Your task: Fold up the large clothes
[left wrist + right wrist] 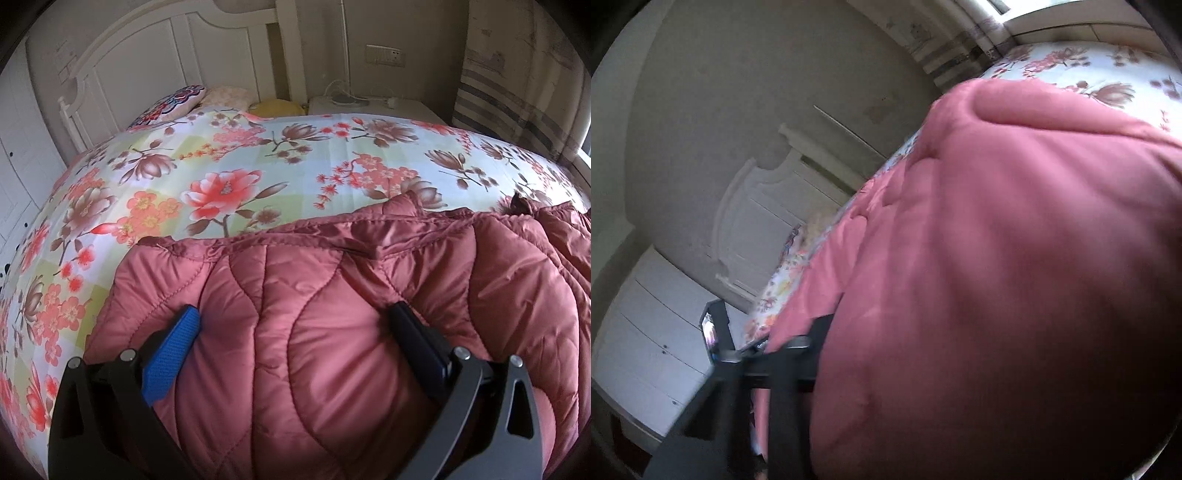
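Padding is the worry here: the quilted pink coat [332, 314] sprawls over the floral bedspread [229, 155], and the left gripper [295, 321] straddles a fat bulge, jaws spread, gripping nothing. The right gripper [798, 343] is buried in coat; its clasp I cannot tell. Slippery shell may squirt free, collapsing the fold.
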`<state>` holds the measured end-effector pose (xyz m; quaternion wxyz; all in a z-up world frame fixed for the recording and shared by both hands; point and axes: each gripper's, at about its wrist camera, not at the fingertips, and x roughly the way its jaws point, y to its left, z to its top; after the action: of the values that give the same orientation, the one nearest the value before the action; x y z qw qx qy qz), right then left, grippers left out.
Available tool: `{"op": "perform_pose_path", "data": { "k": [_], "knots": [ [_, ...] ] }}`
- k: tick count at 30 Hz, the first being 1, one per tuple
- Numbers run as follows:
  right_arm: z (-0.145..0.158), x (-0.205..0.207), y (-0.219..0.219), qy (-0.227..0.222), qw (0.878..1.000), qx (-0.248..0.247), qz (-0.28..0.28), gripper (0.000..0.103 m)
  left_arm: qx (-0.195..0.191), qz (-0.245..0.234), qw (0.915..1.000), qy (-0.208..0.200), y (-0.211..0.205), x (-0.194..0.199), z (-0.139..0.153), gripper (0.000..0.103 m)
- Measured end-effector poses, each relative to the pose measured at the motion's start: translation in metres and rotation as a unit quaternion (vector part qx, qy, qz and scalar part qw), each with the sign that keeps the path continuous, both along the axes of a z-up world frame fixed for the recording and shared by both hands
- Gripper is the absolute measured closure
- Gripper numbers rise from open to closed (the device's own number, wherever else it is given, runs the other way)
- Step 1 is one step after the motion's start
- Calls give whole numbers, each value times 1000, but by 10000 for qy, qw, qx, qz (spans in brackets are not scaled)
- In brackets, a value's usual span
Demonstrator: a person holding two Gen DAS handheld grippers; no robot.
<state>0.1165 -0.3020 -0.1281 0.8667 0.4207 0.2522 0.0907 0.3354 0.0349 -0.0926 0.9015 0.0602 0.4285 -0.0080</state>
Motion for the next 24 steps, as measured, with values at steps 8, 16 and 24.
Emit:
{"op": "perform_pose_path", "data": {
  "k": [8,16,24],
  "knots": [
    [39,-90,13,-817,9883,-1284,19,70,510,-438,9967,-445,-30,-45,14,2],
    [61,-120,17,-1007,9716,-2117,-324,70,782,-952,9843,-1263,-111,-141,61,2],
    [81,-132,54,-1224,9384,-3220,-260,70,436,-1329,9887,-534,-106,-123,25,2]
  ]
}}
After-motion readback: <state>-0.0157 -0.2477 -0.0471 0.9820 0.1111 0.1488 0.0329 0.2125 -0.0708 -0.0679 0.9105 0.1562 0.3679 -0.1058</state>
